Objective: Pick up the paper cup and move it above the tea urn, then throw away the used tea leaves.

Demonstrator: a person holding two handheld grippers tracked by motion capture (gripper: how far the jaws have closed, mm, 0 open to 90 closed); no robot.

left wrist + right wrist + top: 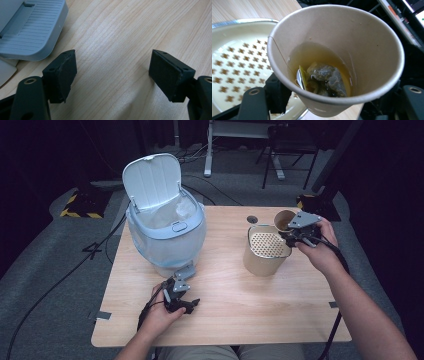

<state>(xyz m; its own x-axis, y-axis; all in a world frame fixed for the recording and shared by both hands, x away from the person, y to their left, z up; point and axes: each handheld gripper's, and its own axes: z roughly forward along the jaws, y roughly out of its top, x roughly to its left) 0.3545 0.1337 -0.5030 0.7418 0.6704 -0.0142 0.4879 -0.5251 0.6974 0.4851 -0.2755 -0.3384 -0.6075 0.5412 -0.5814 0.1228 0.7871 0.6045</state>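
My right gripper [294, 236] [329, 106] is shut on a brown paper cup [283, 220] [352, 40], held tilted at the far right rim of a tan canister [263, 262]. The canister has a perforated strainer top [267, 245] [239, 65]. Inside the cup lie a little amber tea and a wet tea bag [324, 78] with its string over the rim. My left gripper [186, 303] [112, 72] rests low over the wooden table [120, 32], jaws wide apart with nothing between them, just in front of a pale blue bin [165, 230].
The bin's lid [152, 180] stands up, showing a white liner inside; its grey foot pedal [32, 27] lies close to my left jaw. A round hole [252, 219] sits in the table behind the canister. Bare tabletop [240, 305] lies between my two hands.
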